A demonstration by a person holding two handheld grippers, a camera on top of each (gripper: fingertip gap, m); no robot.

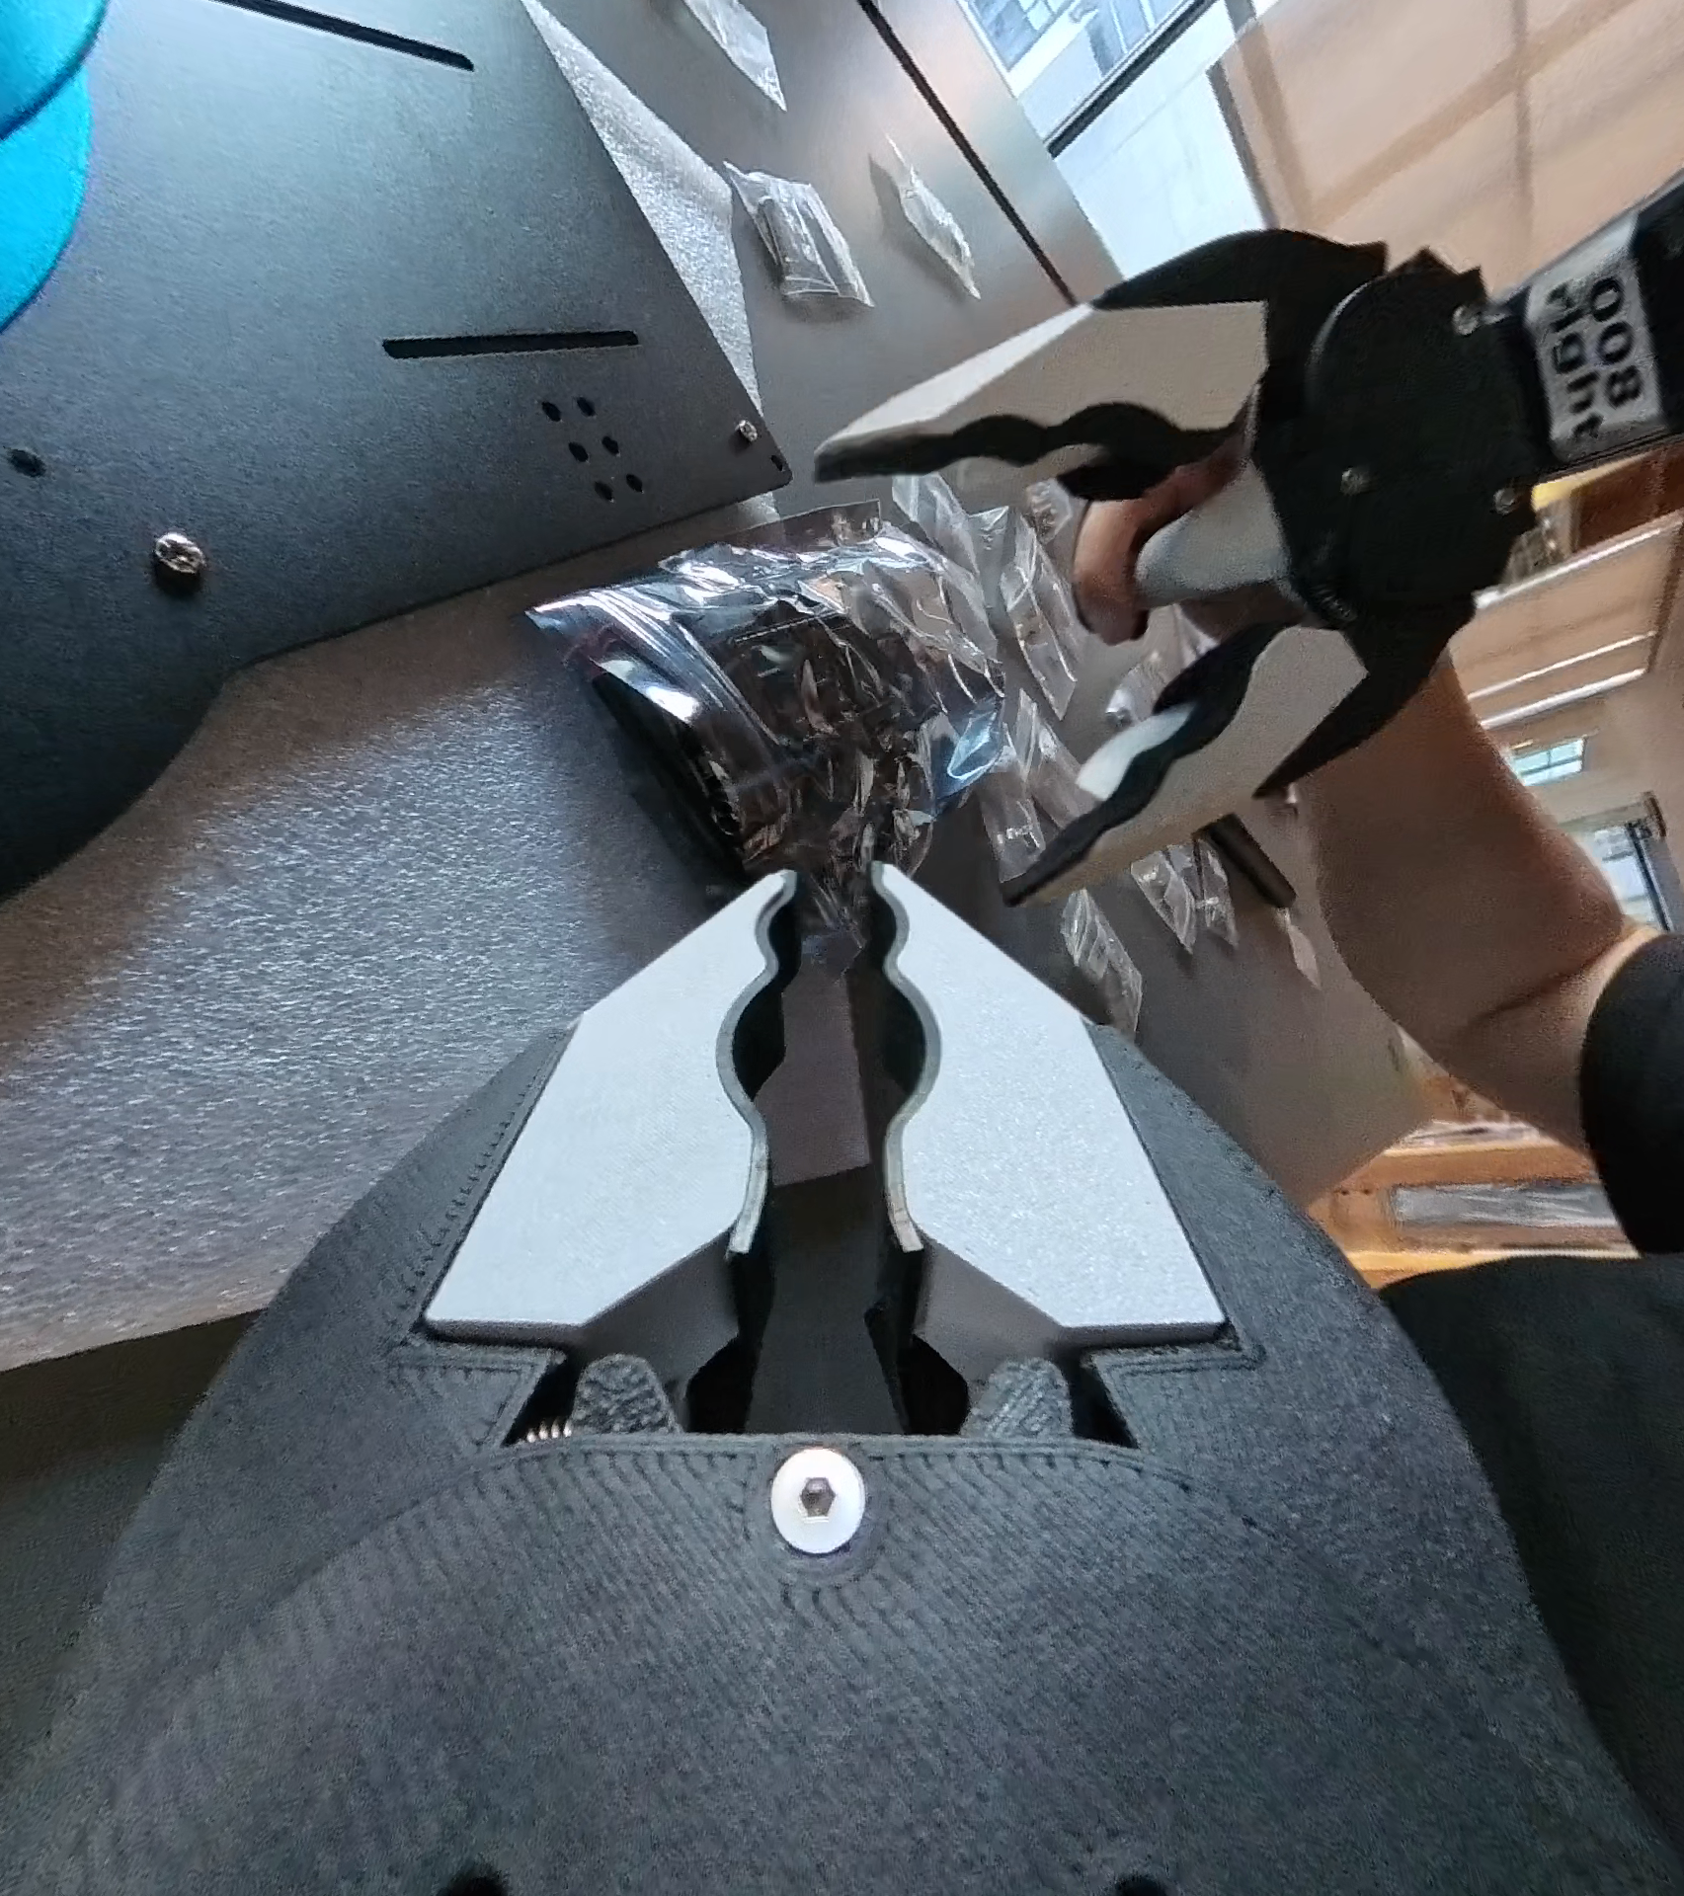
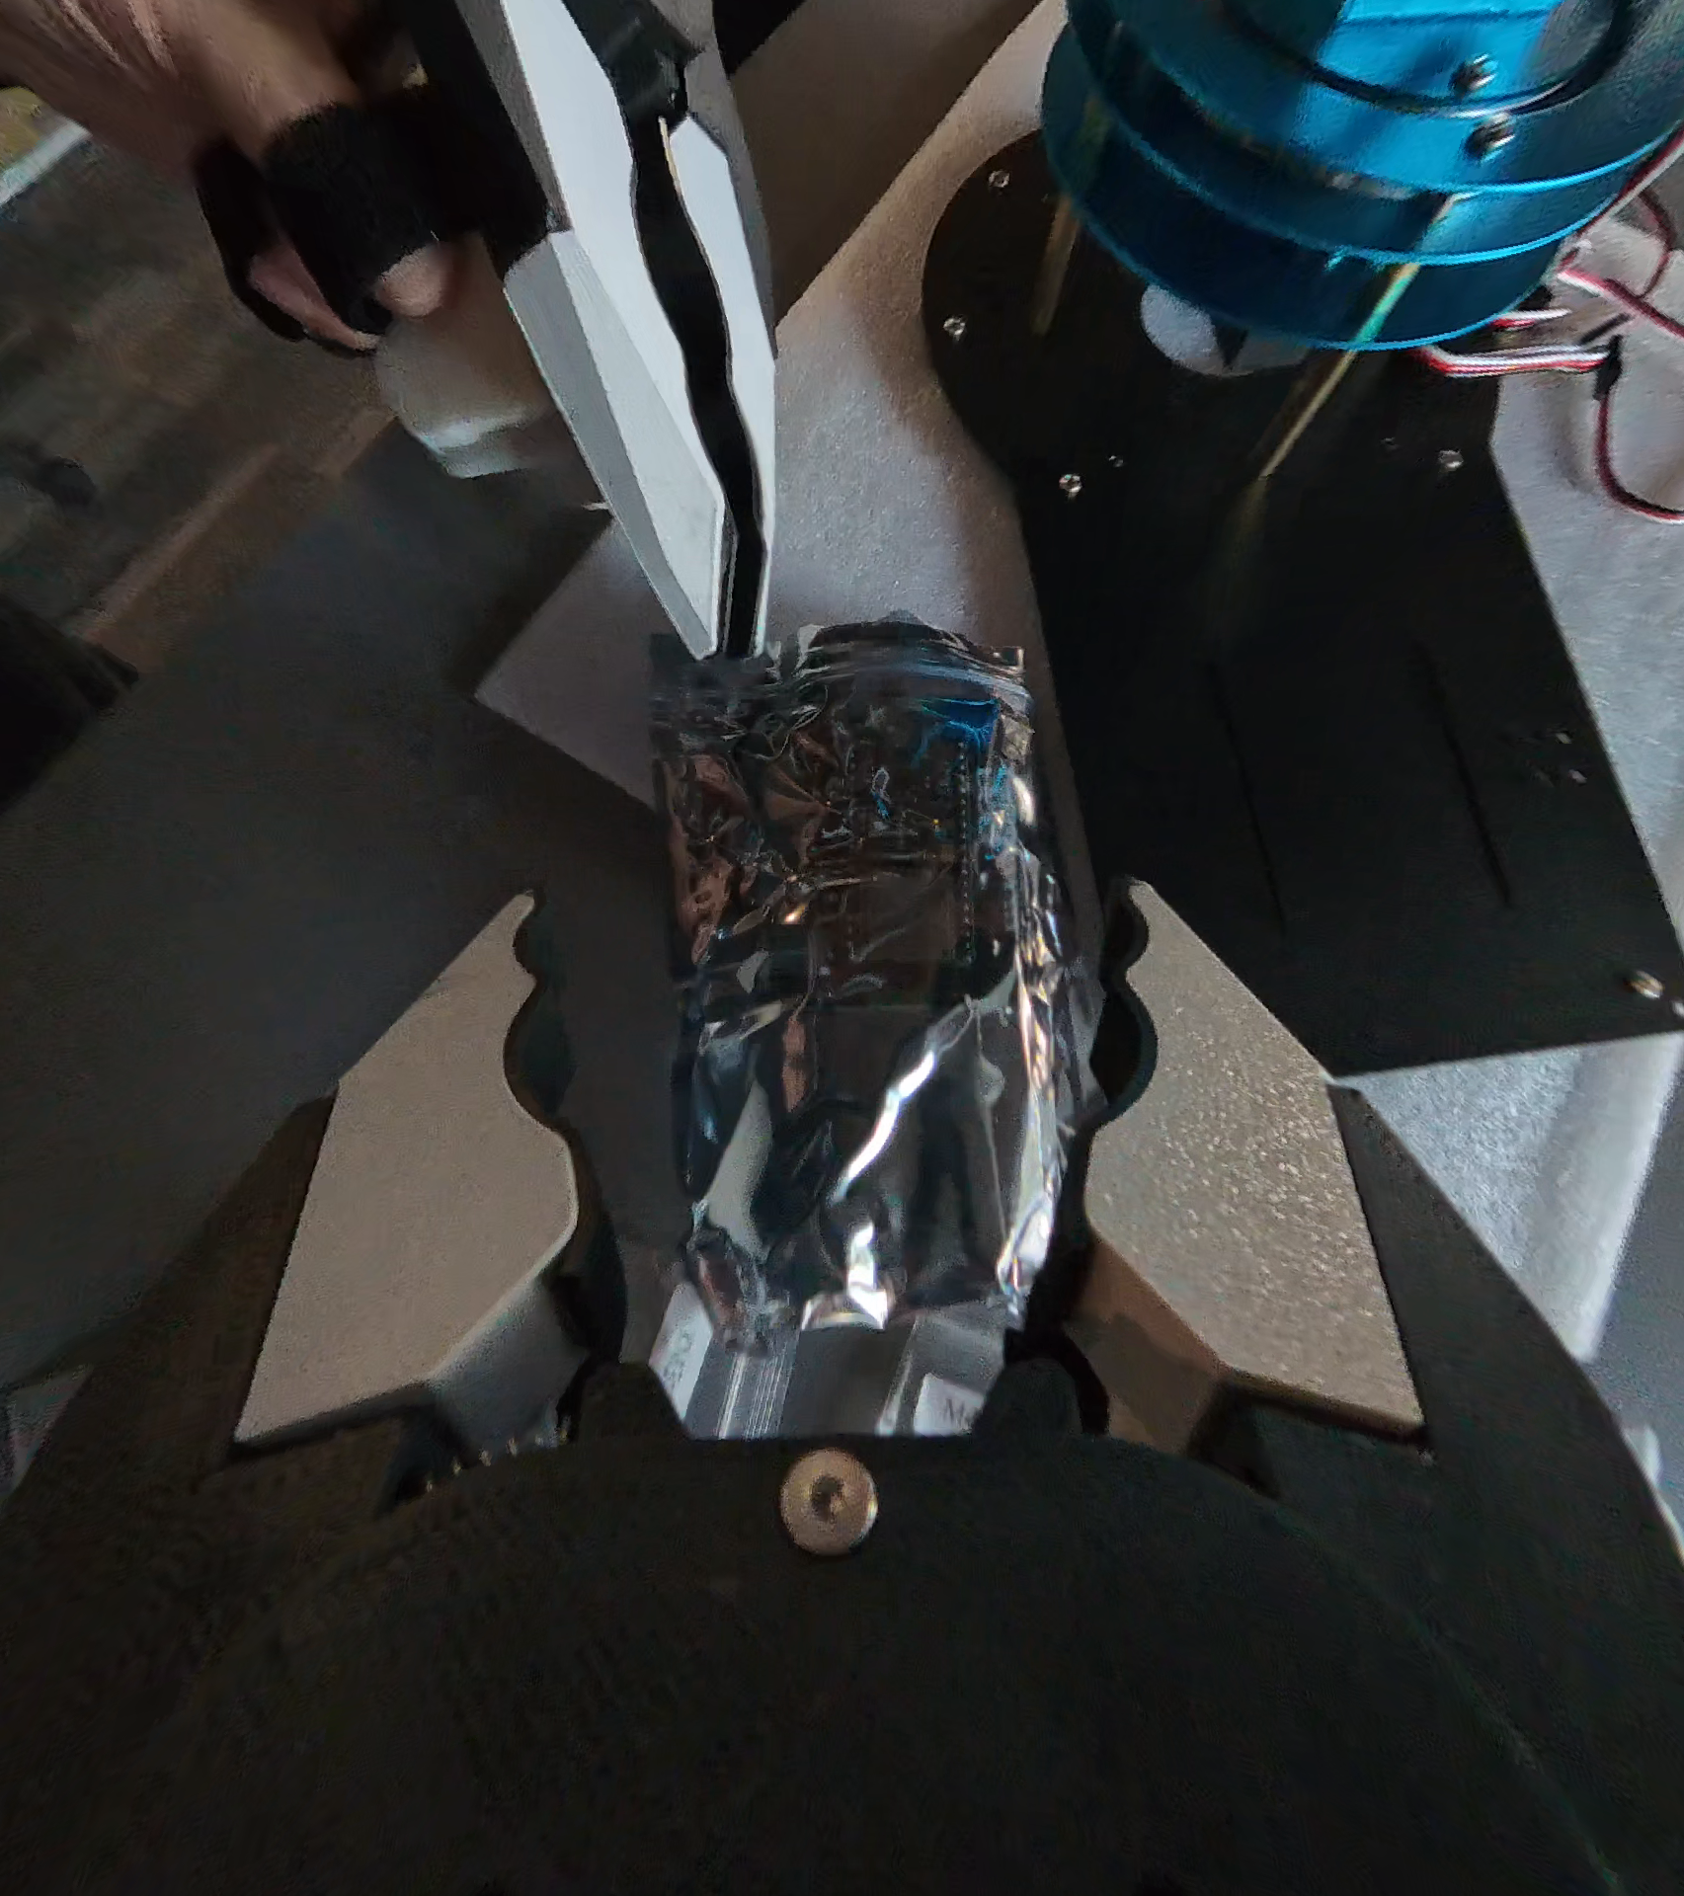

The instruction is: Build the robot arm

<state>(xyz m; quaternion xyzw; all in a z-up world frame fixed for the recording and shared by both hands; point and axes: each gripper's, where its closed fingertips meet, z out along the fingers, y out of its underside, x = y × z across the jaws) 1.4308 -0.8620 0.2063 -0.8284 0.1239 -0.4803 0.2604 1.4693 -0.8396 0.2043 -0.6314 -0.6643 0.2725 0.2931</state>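
Note:
A crinkled silver antistatic bag (image 1: 817, 708) with a dark part inside lies on white foam beside a black metal plate. My left gripper (image 1: 835, 884) is shut on one corner of the bag's film. In the right wrist view the left gripper (image 2: 730, 641) comes in from above and pinches the far left corner of the bag (image 2: 848, 1077). My right gripper (image 2: 827, 901) is open, with the bag lying lengthwise between its fingers and reaching back to its palm. In the left wrist view the right gripper (image 1: 920, 682) hangs open over the bag's far end.
The black metal plate (image 2: 1381, 718) with slots, holes and screws carries a blue round device (image 2: 1330, 164). Red and white wires (image 2: 1679, 410) trail to its right. Several small clear bags of parts (image 1: 807, 241) lie on the dark table. A white foam sheet (image 1: 304, 975) lies under the plate.

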